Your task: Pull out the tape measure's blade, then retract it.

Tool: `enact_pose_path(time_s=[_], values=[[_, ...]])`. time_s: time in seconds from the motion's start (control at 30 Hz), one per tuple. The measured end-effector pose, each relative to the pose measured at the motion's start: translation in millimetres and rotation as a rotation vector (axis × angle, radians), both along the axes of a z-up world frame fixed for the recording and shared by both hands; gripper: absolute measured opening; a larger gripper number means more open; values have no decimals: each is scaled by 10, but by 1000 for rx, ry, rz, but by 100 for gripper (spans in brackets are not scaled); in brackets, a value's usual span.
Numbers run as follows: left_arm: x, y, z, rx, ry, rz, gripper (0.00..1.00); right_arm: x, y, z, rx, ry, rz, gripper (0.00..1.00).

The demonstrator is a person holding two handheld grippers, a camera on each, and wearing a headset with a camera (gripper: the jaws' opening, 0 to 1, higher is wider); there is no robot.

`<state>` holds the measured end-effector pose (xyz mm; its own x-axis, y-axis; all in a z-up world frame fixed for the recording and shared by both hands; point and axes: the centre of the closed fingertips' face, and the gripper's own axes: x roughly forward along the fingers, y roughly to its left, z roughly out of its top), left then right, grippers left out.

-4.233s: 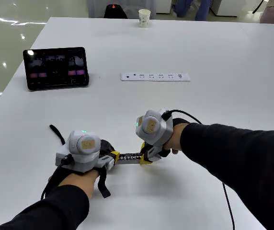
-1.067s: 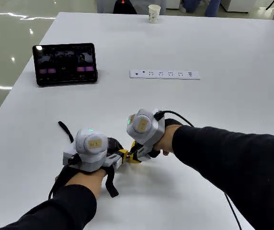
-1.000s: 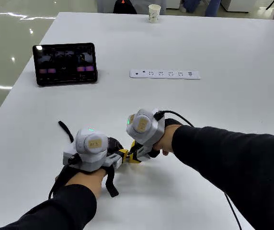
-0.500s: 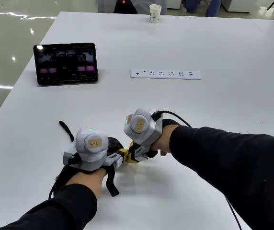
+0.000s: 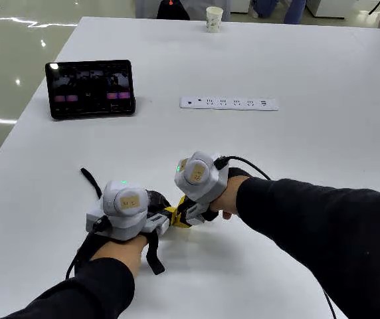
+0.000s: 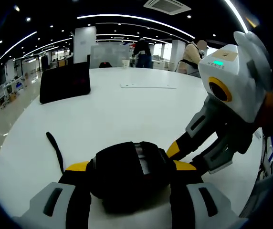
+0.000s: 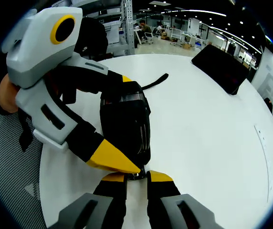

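**A:** The white table (image 5: 296,73) spreads across the head view, with the tablet (image 5: 90,88) at upper left and the power strip (image 5: 228,103) above centre. What has changed?

**B:** The two grippers have closed up. A few seconds ago a stretch of blade ran between them. Now they sit almost touching at lower centre, with no bare blade between.

**A:** And the grips?

**B:** The left gripper (image 6: 129,183) is clamped around the black tape measure (image 7: 126,119), low in the left gripper view, down at the table top. The right gripper (image 7: 137,180) pinches the blade tip (image 7: 136,174) right at the case mouth.

**A:** So the retract is nearly done?

**B:** It looks so, since the blade has gone back in. What seems left is for the person to let the tip go. The strap (image 5: 90,181) trails off to the left.
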<state>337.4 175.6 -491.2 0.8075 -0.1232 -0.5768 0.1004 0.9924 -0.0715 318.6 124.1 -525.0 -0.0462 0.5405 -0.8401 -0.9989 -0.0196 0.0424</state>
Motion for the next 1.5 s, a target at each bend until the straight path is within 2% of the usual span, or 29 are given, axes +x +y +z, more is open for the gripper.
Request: enact_pose_path(time_s=[0.1,0.17,0.27,0.33,0.43,0.57,0.77,0.8,0.87,1.03,1.17,1.33,1.5], values=[[-2,-3,4,-6,5,-5,63,-1,0,-2,7,-8,-6,13],[-8,0,4,-14,8,-18,63,1,5,1,16,-6,-44,13],[-32,-3,16,-28,-19,-44,62,-8,2,8,23,-38,-62,14],[-43,5,7,-41,-23,-53,61,-4,-12,20,35,-44,-83,14],[-68,14,-10,-64,0,-71,61,47,-54,40,46,-56,-124,17],[-93,80,-2,-80,0,-78,66,58,-98,96,64,-63,-144,20],[-107,95,21,-91,5,-101,67,47,-149,117,78,-73,-157,19],[-111,97,24,-98,5,-103,67,45,-153,120,80,-74,-160,19],[-134,68,8,-146,18,-112,64,32,-168,119,84,-66,-168,19],[-190,126,1,-159,34,-131,65,-7,-278,99,92,-66,-186,19],[-249,219,-22,-157,51,-147,71,-22,-399,127,118,-50,-231,19],[-315,301,-39,-138,71,-179,80,-38,-572,168,142,-54,-271,21],[-398,286,-11,-111,66,-250,86,-39,-774,222,162,-65,-314,23]])
